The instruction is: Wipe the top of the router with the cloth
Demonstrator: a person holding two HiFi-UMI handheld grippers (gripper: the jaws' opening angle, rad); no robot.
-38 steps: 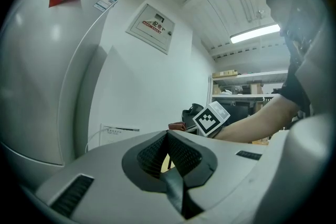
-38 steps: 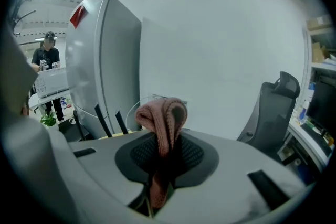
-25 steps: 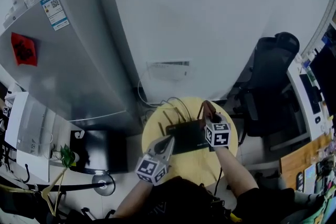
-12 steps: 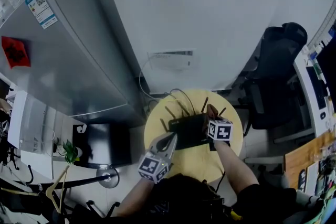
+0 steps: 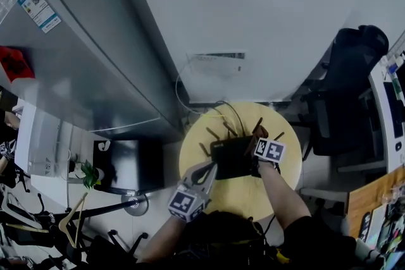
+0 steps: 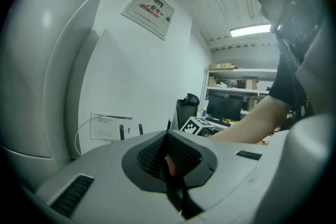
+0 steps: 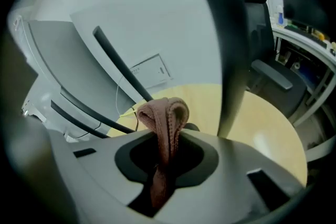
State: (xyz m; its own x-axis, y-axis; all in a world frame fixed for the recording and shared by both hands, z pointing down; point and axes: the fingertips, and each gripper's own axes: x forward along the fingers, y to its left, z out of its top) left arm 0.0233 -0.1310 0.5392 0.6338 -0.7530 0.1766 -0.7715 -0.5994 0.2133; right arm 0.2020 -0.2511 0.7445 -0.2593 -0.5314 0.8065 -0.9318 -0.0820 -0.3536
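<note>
Cloth (image 7: 163, 113) at the router (image 5: 233, 159) on our round bench (image 5: 243, 199).
Our right gripper (image 7: 166, 152) has its jaws clamped on the brown cloth at the black router's right end; our left gripper (image 6: 169, 160) has its jaws pressed together at the left edge.

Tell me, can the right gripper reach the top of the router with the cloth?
Probably yes. The right gripper, shut on the cloth, sits at the router, whose top looks bare; only its antennas stand close by.
</note>
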